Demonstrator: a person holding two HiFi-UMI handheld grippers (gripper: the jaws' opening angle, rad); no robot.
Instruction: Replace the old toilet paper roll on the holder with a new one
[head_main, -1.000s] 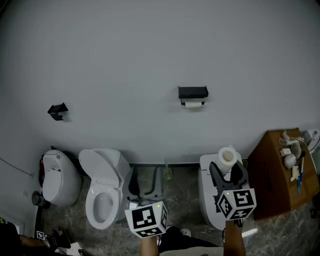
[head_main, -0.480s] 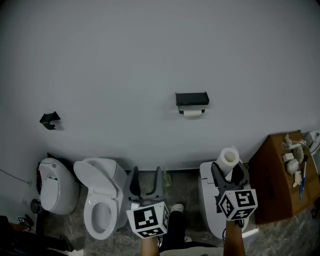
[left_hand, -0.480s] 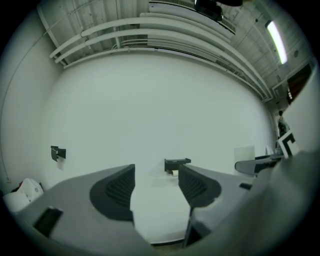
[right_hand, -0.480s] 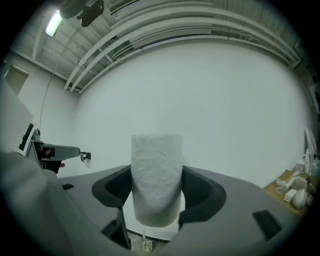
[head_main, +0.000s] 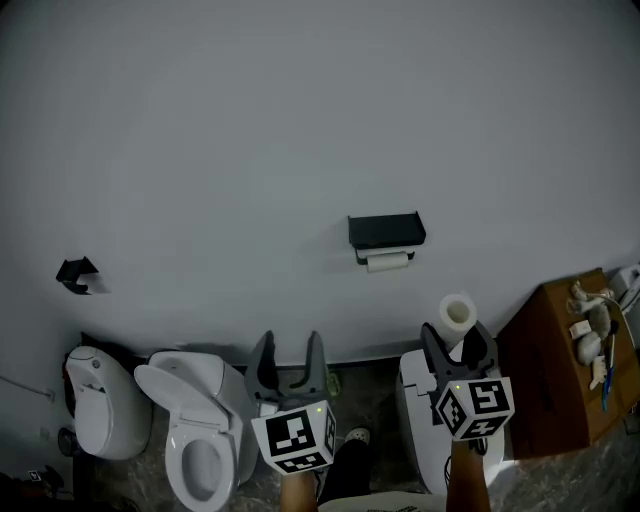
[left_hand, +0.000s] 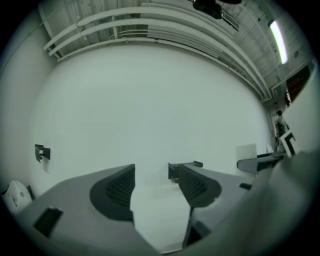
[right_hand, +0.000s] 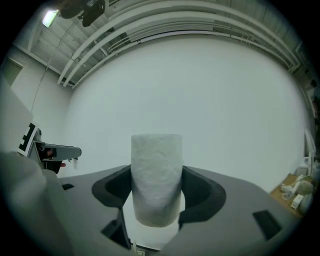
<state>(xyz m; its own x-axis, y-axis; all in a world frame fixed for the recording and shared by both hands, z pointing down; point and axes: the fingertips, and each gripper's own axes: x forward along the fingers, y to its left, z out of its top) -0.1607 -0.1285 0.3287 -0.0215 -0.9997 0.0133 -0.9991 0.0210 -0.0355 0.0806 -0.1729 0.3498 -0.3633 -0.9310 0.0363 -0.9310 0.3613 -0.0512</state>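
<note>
Right, my right tongs (right_hand: 156, 194) are clamped on the new white toilet paper roll (right_hand: 156, 170), which stands upright between the jaws, gripped by its sides around the lower half. My left tongs (left_hand: 152, 182) are apart with nothing between them, only bare wall beyond. The black wall-mounted holder (head_main: 386, 230) sits above and ahead, well apart from both tongs, and the thin old white roll (head_main: 387, 261) hangs just under it

I judge both rolls light and soft. Paper dents under a hard squeeze, and the thin one may crush down to its core, so I'd take it gently across its middle with the free left tongs. The new one looks plump enough to hold firmly, though its outer sheet could unwind

By count: two rolls, one holder, one smaller black wall fitting (head_main: 77, 274) far to the left, one open white toilet (head_main: 195, 440), a rounded white fixture (head_main: 95, 400) beside it, another white fixture (head_main: 412, 400) below my right tongs, and one brown box (head_main: 560, 350)
</note>
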